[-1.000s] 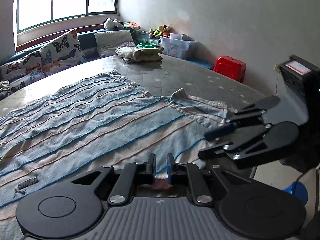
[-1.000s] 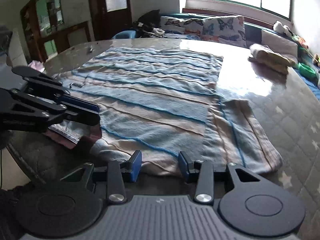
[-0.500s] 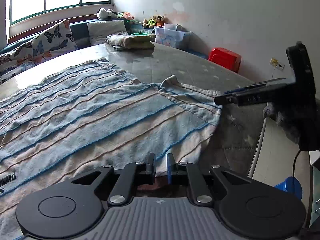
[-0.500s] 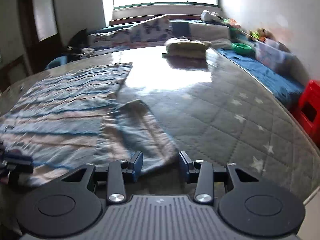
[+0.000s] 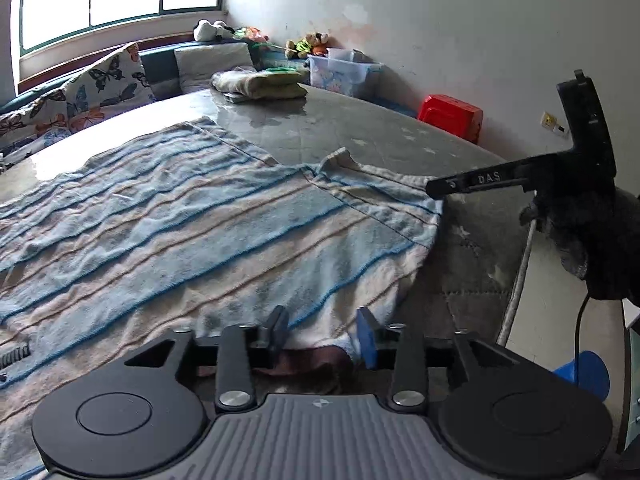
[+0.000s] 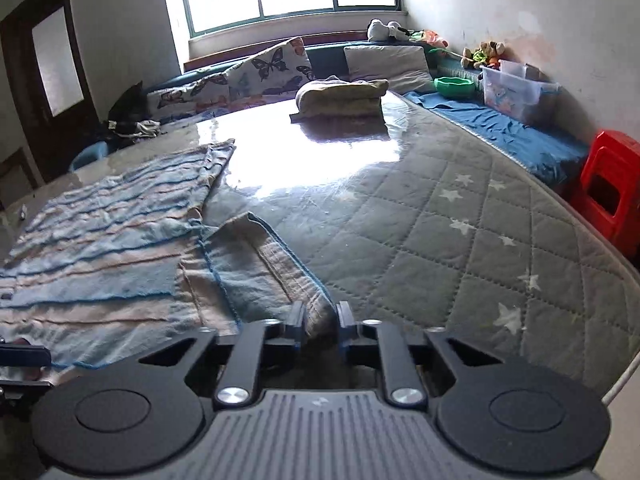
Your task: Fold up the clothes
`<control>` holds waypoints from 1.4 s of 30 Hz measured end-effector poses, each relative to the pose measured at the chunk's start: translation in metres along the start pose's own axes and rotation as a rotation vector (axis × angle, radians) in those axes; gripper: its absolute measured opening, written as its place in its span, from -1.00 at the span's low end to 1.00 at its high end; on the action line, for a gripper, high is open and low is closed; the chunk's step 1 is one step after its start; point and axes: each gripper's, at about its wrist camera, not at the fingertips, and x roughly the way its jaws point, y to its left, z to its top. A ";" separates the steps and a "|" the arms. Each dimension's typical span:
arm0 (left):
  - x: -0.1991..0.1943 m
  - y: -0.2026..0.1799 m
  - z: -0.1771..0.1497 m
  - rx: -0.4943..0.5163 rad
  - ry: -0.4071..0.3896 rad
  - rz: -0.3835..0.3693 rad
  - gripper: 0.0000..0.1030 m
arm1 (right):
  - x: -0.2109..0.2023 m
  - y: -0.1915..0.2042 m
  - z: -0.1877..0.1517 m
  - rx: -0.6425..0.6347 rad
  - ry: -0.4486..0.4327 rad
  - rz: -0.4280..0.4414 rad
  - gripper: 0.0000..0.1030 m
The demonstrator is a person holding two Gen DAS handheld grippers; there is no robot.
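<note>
A blue and beige striped shirt (image 5: pixel 200 232) lies spread flat on the quilted table (image 5: pixel 400 140). Its right sleeve (image 5: pixel 380 196) sticks out toward the table edge. My left gripper (image 5: pixel 323 332) is open at the shirt's near hem, and the hem's edge lies between its fingers. In the right wrist view the sleeve (image 6: pixel 256 264) runs to my right gripper (image 6: pixel 321 320), whose fingers have narrowed onto the cuff. The left wrist view shows the right gripper (image 5: pixel 436 190) side-on at the sleeve's end. The shirt body (image 6: pixel 100 248) lies to its left.
A folded pile of clothes (image 6: pixel 342 96) sits at the far side of the table (image 6: pixel 460 240). Butterfly cushions (image 5: pixel 108 84), a clear plastic box (image 5: pixel 342 74) and toys line the window bench. A red stool (image 6: pixel 612 196) stands on the floor at the right.
My left gripper has opened, letting go of the hem. My right gripper swung from the shirt's hem over to the sleeve end and closed onto the cuff.
</note>
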 end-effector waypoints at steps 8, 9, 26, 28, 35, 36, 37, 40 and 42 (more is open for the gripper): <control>-0.015 0.017 0.004 -0.048 -0.055 0.076 0.43 | -0.025 0.027 0.017 -0.051 -0.067 0.110 -0.82; -0.017 0.020 0.004 -0.056 -0.059 0.083 0.47 | -0.029 0.033 0.020 -0.063 -0.073 0.134 -0.82; -0.038 0.049 -0.009 -0.144 -0.084 0.168 0.59 | 0.000 0.150 0.016 -0.239 0.031 0.462 -0.69; -0.039 0.050 -0.009 -0.145 -0.084 0.174 0.59 | 0.001 0.149 0.014 -0.236 0.041 0.468 -0.68; -0.031 0.045 0.000 -0.129 -0.089 0.153 0.56 | -0.001 0.122 0.014 -0.264 0.065 0.380 -0.68; -0.028 0.042 0.003 -0.119 -0.088 0.146 0.56 | 0.001 0.120 0.014 -0.271 0.072 0.374 -0.67; -0.025 0.039 0.005 -0.109 -0.087 0.141 0.56 | 0.002 0.117 0.014 -0.278 0.079 0.367 -0.68; -0.017 0.032 0.009 -0.084 -0.081 0.131 0.56 | 0.005 0.110 0.014 -0.299 0.099 0.347 -0.68; -0.010 0.029 0.011 -0.069 -0.073 0.131 0.56 | 0.008 0.105 0.014 -0.313 0.112 0.334 -0.68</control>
